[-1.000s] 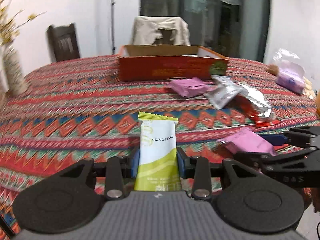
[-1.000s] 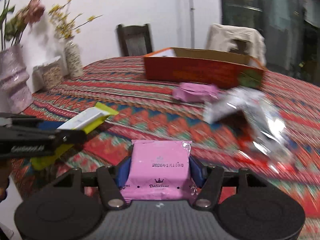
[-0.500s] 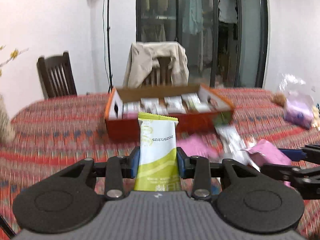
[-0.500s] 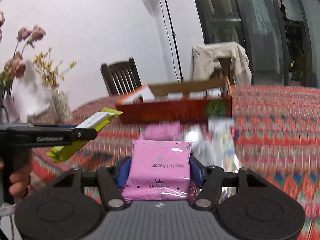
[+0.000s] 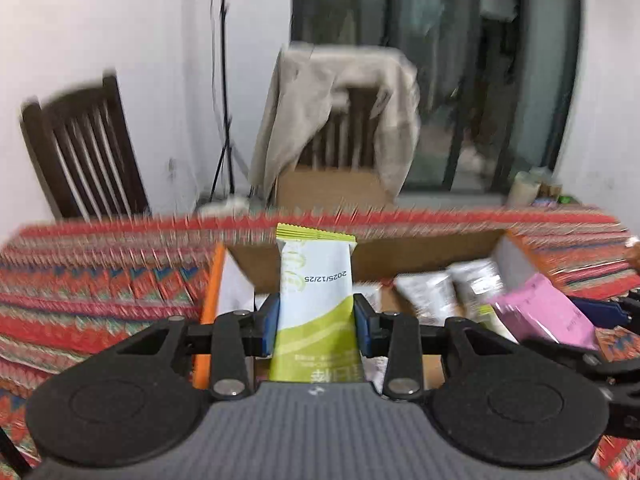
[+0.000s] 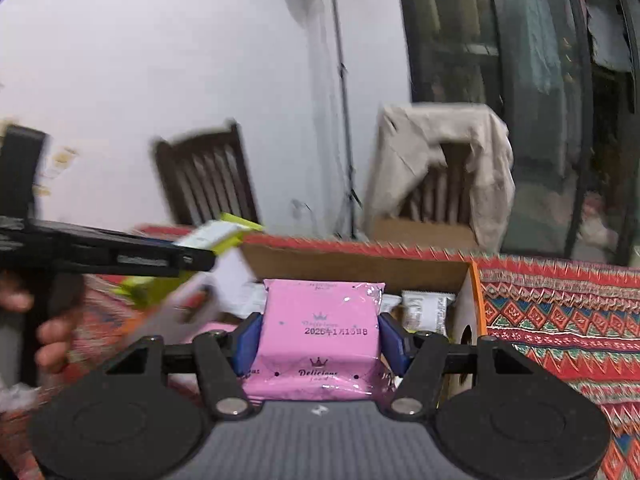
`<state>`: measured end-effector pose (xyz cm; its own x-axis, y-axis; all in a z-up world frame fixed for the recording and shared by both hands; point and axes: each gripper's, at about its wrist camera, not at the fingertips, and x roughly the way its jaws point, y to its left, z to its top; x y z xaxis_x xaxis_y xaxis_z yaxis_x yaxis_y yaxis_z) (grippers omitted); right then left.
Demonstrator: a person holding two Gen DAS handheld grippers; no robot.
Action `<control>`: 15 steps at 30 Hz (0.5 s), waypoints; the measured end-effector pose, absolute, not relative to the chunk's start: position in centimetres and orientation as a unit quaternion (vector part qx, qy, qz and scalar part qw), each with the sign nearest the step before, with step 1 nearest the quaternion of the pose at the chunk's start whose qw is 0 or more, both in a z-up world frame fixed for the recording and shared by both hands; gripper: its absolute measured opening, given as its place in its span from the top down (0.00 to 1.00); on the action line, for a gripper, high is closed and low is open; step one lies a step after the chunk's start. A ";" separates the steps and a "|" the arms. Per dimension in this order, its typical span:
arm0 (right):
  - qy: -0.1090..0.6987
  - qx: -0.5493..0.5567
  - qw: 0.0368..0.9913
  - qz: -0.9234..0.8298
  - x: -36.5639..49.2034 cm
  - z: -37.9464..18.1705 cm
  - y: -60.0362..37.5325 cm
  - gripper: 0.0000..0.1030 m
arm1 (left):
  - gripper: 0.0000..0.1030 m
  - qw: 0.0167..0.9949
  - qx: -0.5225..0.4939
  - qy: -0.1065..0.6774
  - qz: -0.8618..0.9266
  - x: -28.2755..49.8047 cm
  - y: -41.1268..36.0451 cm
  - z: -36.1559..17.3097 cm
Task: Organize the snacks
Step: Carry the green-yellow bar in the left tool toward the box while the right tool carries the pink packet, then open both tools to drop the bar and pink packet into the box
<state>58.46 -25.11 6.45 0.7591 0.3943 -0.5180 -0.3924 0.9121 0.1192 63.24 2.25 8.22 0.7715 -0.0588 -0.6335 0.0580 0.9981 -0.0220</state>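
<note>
My left gripper (image 5: 316, 322) is shut on a green and white snack packet (image 5: 316, 280), held upright above the left part of the orange cardboard box (image 5: 208, 300). My right gripper (image 6: 320, 338) is shut on a pink snack packet (image 6: 320, 320), held above the right part of the same box (image 6: 474, 300). The pink packet also shows in the left wrist view (image 5: 544, 312), and the green packet in the right wrist view (image 6: 216, 236). Silver snack packets (image 5: 448, 288) lie inside the box.
The table carries a red patterned cloth (image 6: 560, 312). Behind it stand a dark wooden chair (image 5: 84, 152) and a chair draped with a beige cloth (image 5: 340, 112). A glass door (image 5: 480, 80) is at the back.
Both grippers have moved forward and up with their packets, from over the loose snacks on the cloth to above the open box. The grips have not changed.
</note>
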 end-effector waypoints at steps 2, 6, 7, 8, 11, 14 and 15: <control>0.310 0.006 0.931 0.194 62.4 5.2 -23.9 0.41 | 0.63 0.930 -0.006 0.368 -0.016 65.5 2.4 6.5; 0.350 -0.005 0.919 0.182 66.6 3.7 -21.4 0.41 | 0.62 0.921 -0.010 0.390 0.002 67.8 2.8 4.8; 0.355 -0.006 0.917 0.179 67.1 3.4 -20.8 0.41 | 0.61 0.920 -0.013 0.392 0.002 68.1 2.7 4.5; 0.360 -0.012 0.916 0.176 67.7 3.1 -20.3 0.41 | 0.61 0.919 -0.014 0.395 -0.001 68.1 2.7 4.2; 0.385 -0.020 0.906 0.175 68.8 1.9 -18.8 0.40 | 0.59 0.913 -0.014 0.408 0.004 68.4 2.3 3.2; 0.403 -0.023 0.899 0.170 69.5 0.3 -18.2 0.33 | 0.51 0.910 -0.026 0.413 -0.018 68.4 2.5 3.1; 0.403 -0.021 0.899 0.168 69.6 0.2 -18.1 0.32 | 0.50 0.910 -0.026 0.413 -0.020 68.4 2.5 3.0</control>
